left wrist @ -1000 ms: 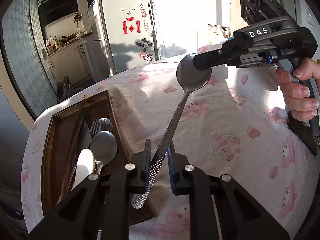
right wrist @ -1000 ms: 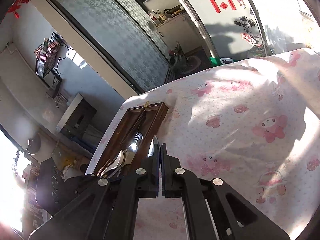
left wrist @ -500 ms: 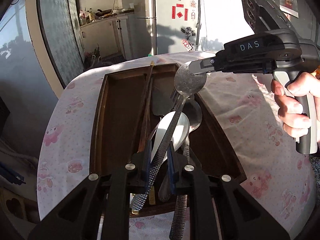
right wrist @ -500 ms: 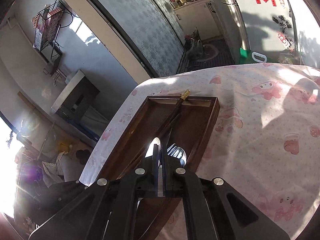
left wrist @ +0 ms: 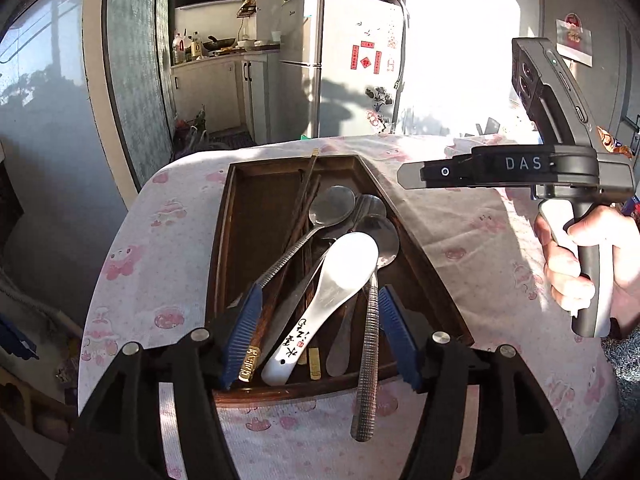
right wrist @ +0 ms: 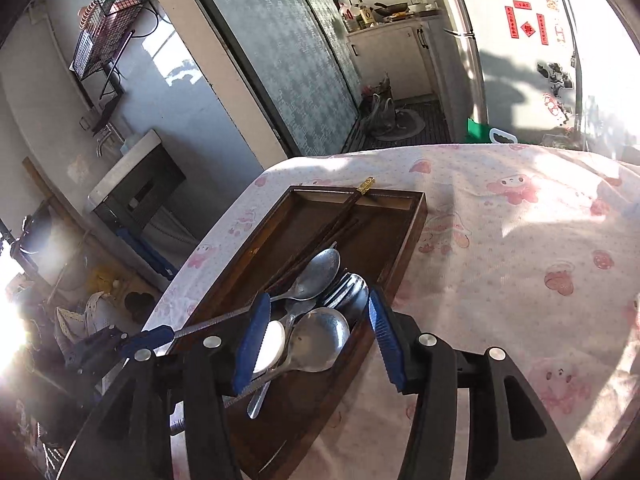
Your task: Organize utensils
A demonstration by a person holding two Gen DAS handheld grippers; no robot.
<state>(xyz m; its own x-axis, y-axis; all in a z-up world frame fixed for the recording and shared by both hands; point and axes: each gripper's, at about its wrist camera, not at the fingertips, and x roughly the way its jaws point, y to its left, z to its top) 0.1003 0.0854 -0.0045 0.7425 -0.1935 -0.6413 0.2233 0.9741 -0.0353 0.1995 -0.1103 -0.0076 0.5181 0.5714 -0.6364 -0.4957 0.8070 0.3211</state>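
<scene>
Three metal spoons (left wrist: 334, 206), a white spoon (left wrist: 334, 280), a fork (right wrist: 348, 286) and chopsticks (left wrist: 306, 192) lie bunched in the tray's (left wrist: 224, 240) right half; we see its left half bare. One spoon handle sticks out over the near edge. Our left claw (left wrist: 318, 338) is spread wide over the handles. Our right claw (right wrist: 316, 344) is spread too, above the tray's right wall, held level by our hand (left wrist: 580, 256).

Your right gripper (right wrist: 318, 340) hangs low in the frame with its jaws spread wide and empty above the near end of the wooden tray (right wrist: 414, 224). Inside lie a steel spoon (right wrist: 316, 268), a fork (right wrist: 348, 284), a larger spoon (right wrist: 320, 338) and dark chopsticks (right wrist: 340, 216). The pink-printed tabletop (right wrist: 520, 260) fills the right.
</scene>
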